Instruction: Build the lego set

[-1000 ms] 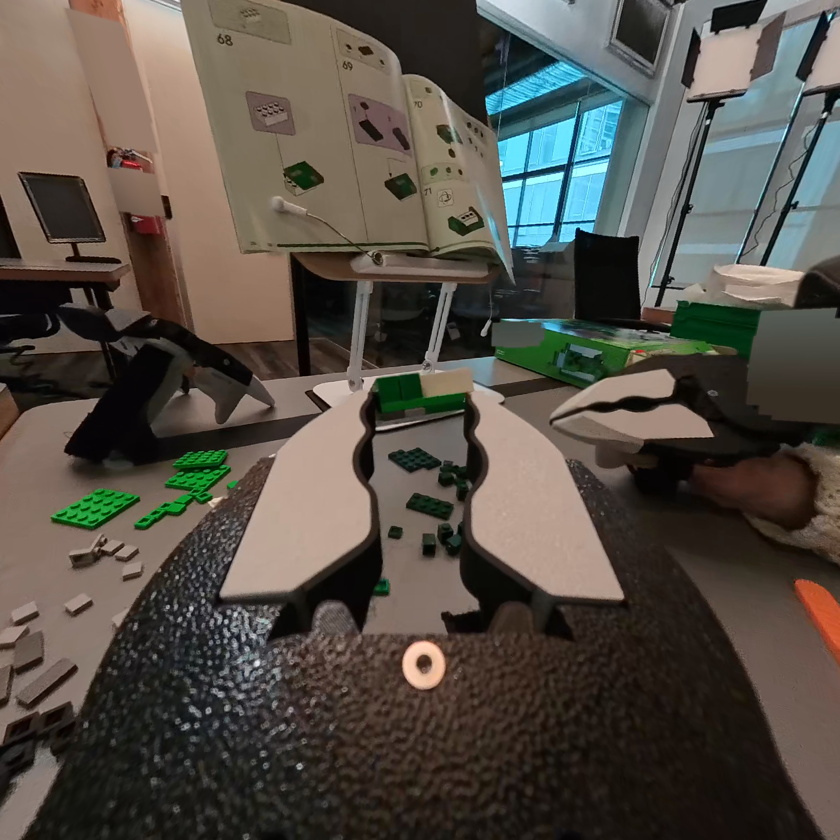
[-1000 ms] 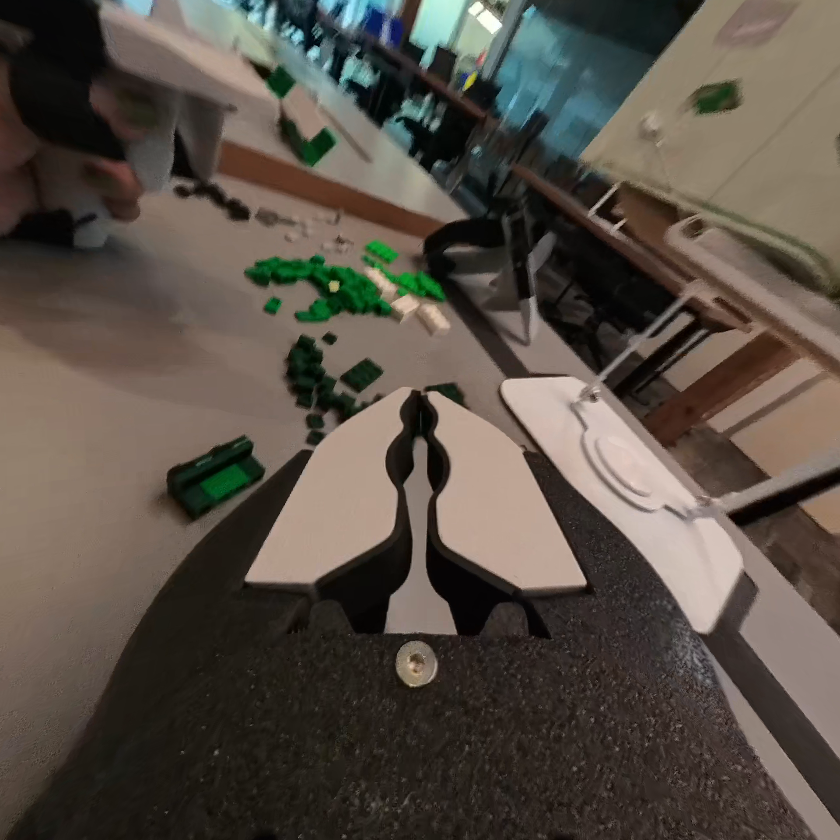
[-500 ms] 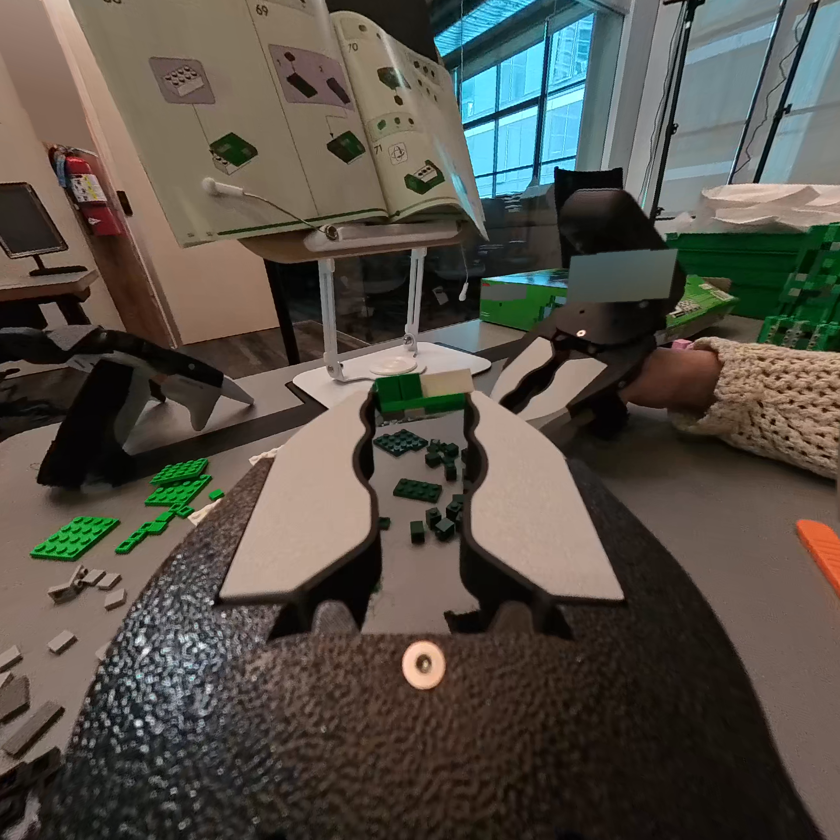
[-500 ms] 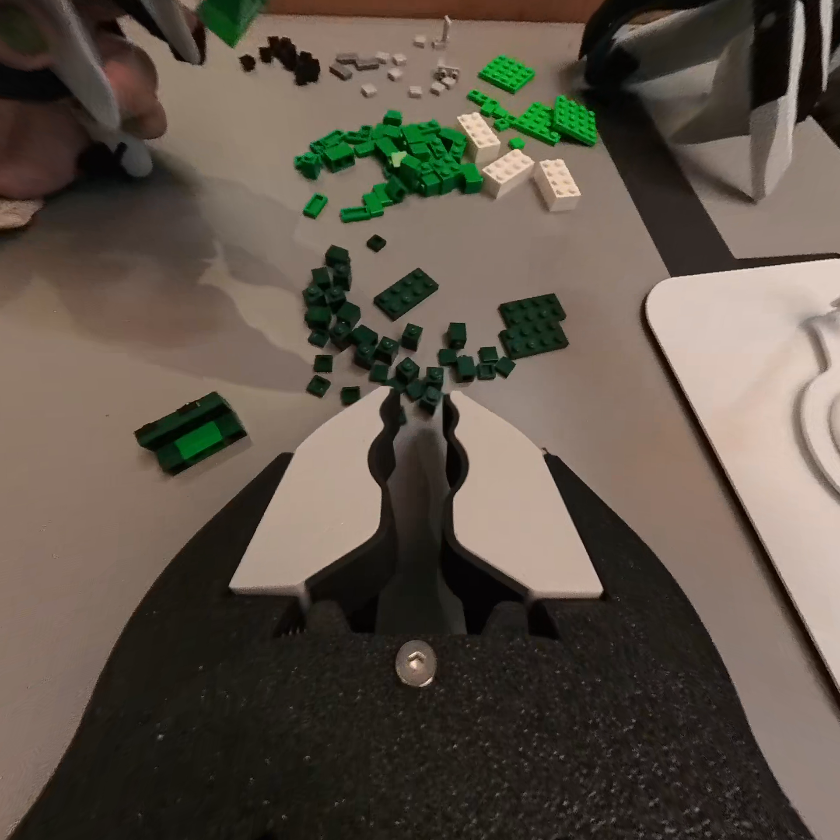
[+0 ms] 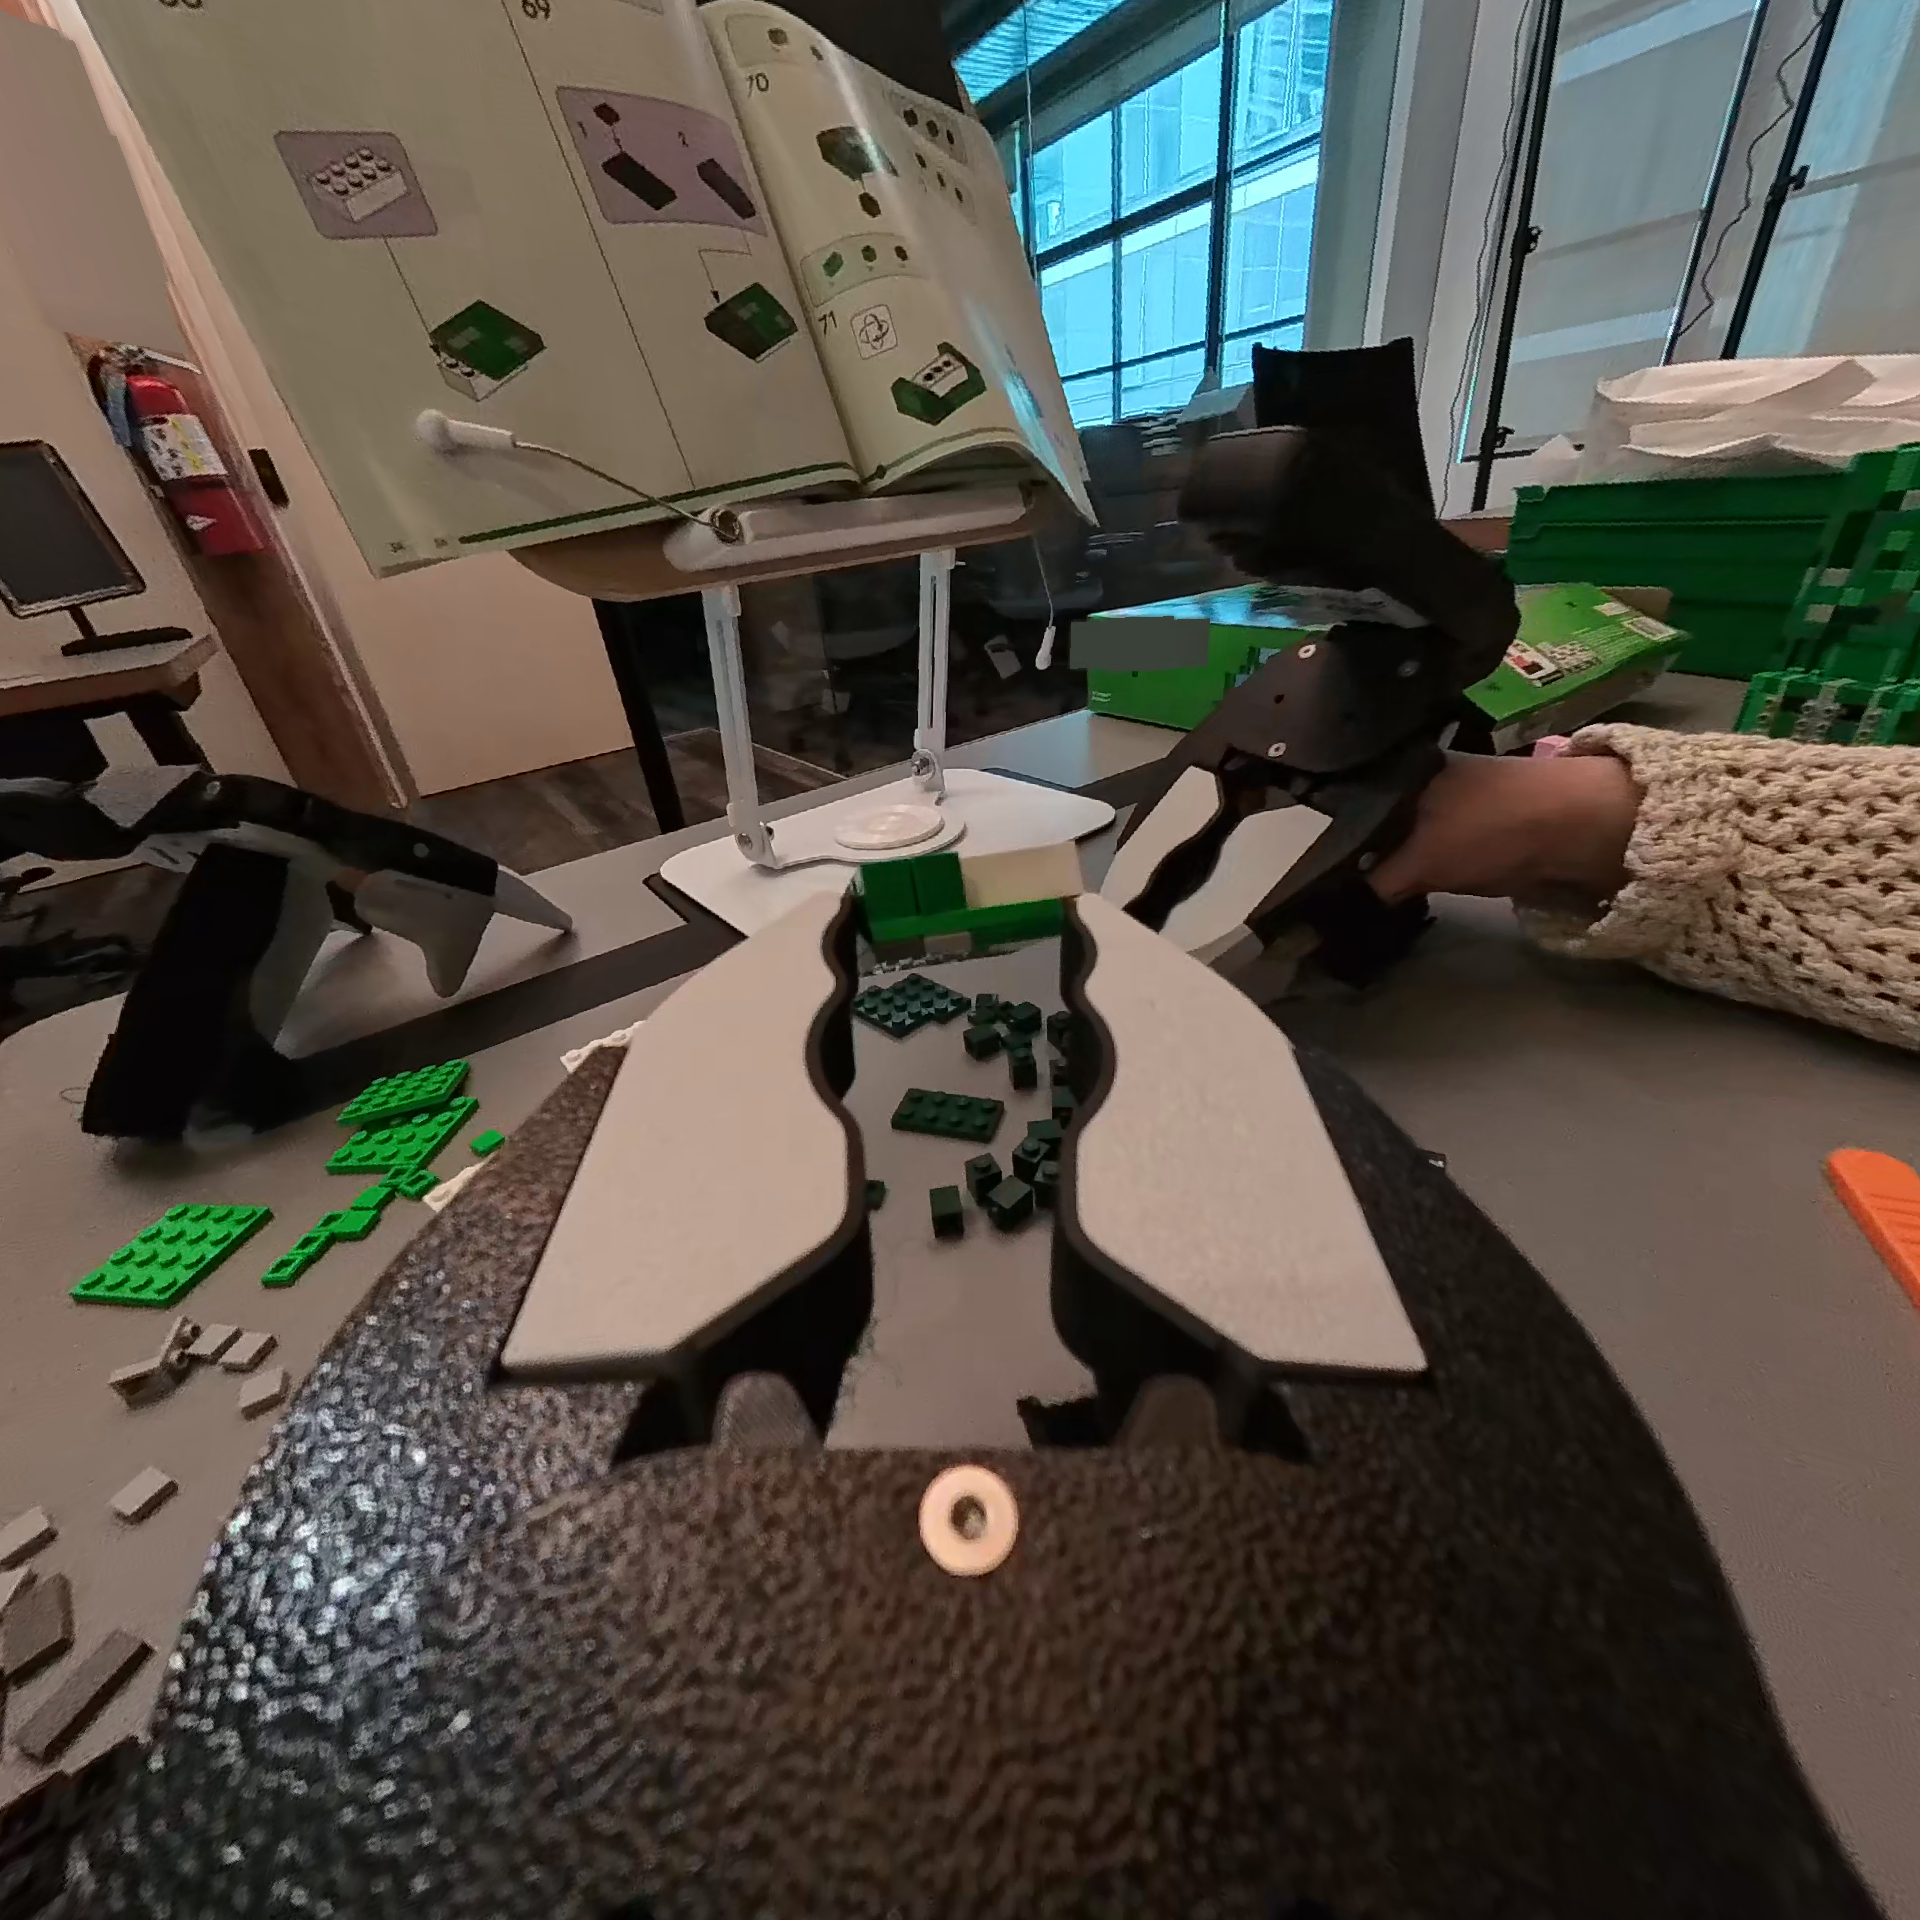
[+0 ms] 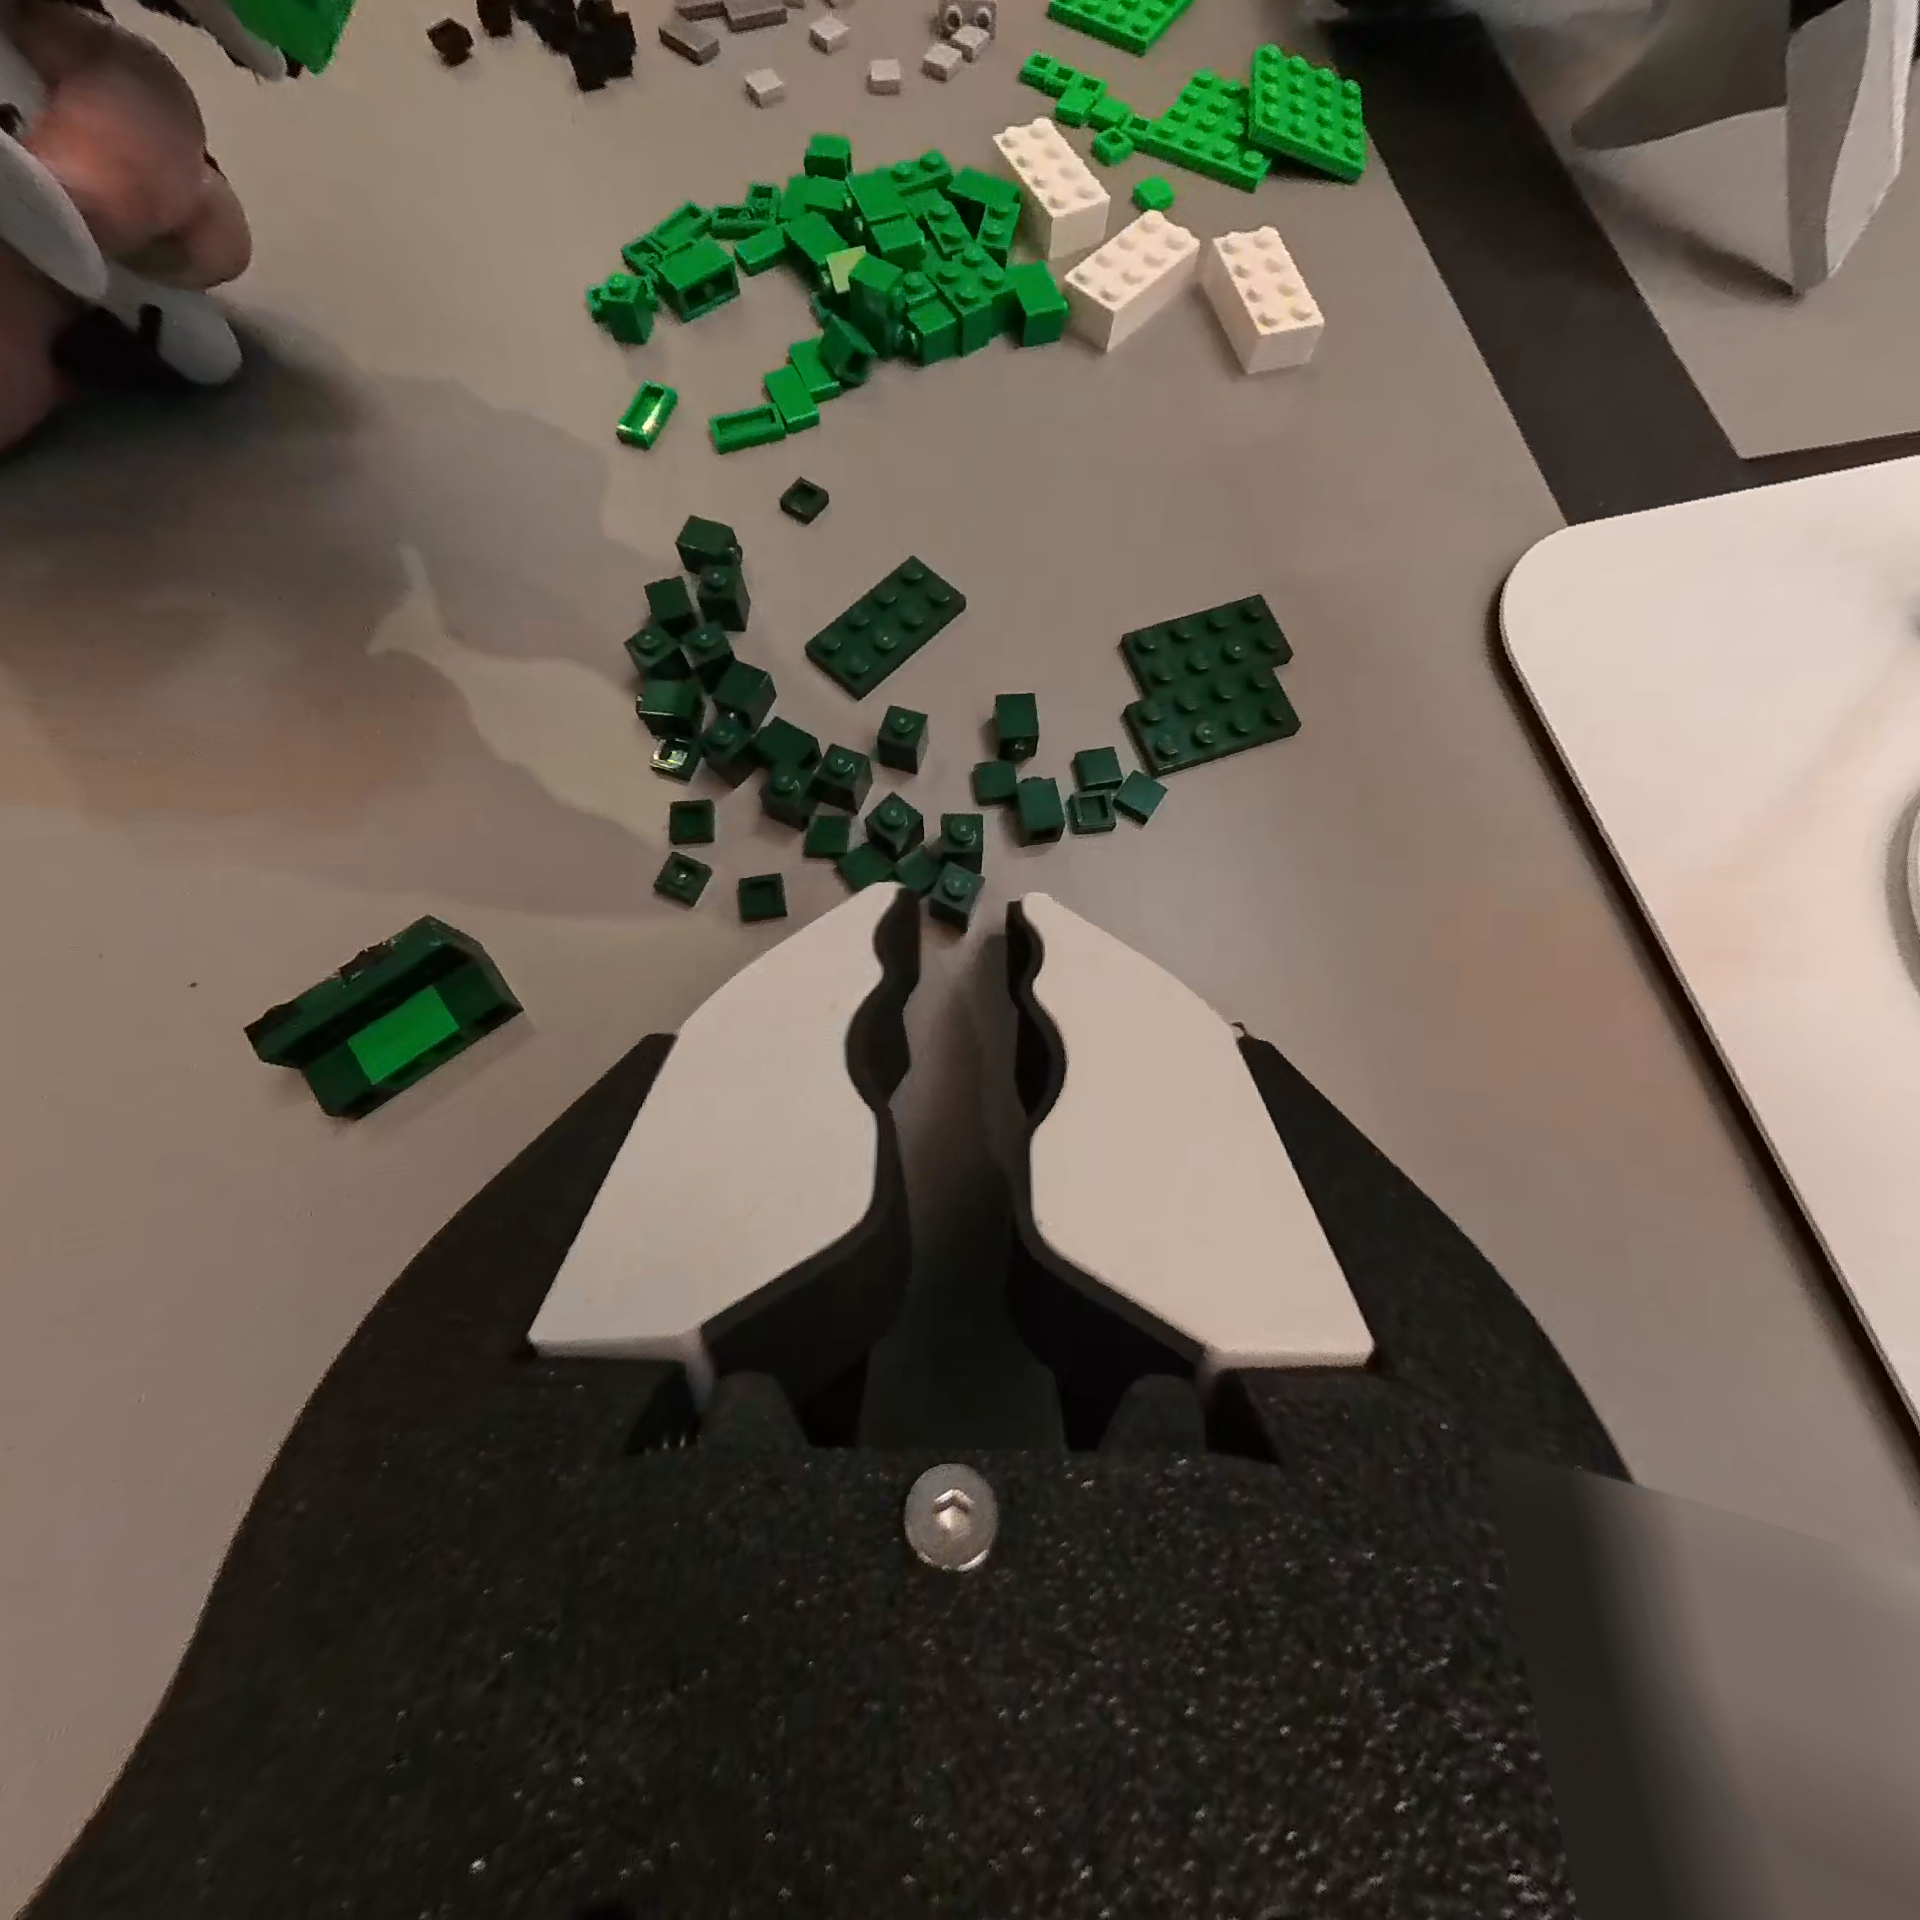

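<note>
My left gripper is shut on a small green and white lego assembly, held above the table. My right gripper is open with a narrow gap, tips just short of a pile of small dark green bricks on the grey table. It also shows in the left wrist view, pointing down at that pile. A dark green sub-assembly with a bright green tile lies left of my right gripper. Dark green plates lie beyond the pile.
Bright green bricks, white bricks and bright green plates lie farther off. Grey tiles sit at left. The instruction book stands on a white stand. A spare gripper rests left. An orange tool lies right.
My right gripper swung down over the dark green pile, moved closer to it, and its jaws opened a little. My left gripper kept hold of the assembly and shifted slightly.
</note>
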Demonstrator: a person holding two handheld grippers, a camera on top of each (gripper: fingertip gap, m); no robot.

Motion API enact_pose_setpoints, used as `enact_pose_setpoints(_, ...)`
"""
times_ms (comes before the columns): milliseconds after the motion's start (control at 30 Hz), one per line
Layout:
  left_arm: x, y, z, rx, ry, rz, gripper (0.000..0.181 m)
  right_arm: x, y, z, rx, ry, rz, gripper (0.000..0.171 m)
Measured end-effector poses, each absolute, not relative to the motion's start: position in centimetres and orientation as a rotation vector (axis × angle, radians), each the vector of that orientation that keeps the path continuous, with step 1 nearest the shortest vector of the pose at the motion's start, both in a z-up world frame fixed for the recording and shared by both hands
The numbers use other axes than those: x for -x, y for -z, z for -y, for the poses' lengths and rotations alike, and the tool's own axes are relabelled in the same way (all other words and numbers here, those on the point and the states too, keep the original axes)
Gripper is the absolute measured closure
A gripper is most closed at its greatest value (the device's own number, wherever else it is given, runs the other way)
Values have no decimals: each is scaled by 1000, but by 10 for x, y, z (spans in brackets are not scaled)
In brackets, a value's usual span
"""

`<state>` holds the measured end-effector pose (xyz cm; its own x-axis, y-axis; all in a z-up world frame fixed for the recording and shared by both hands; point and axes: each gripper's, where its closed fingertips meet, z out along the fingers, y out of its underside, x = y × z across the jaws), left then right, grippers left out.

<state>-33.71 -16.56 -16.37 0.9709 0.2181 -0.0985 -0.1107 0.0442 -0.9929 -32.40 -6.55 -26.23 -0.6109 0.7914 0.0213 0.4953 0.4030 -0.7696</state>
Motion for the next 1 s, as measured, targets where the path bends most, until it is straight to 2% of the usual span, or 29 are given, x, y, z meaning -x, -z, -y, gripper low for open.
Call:
enact_pose_setpoints(100, 337, 163, 166, 1498, -268, 84, 145, 324, 262, 66, 1097, -1049, 2280, 169)
enact_pose_setpoints(167, 337, 162, 167, 1490, -275, 83, 145, 324, 262, 66, 1085, -1040, 2275, 171)
enact_pose_setpoints(467, 334, 164, 164, 1515, -287, 60, 145, 325, 261, 70, 1045, -1047, 2291, 157)
enact_pose_setpoints(1000, 333, 167, 162, 1531, -283, 53, 145, 329, 259, 69, 1005, -999, 2250, 163)
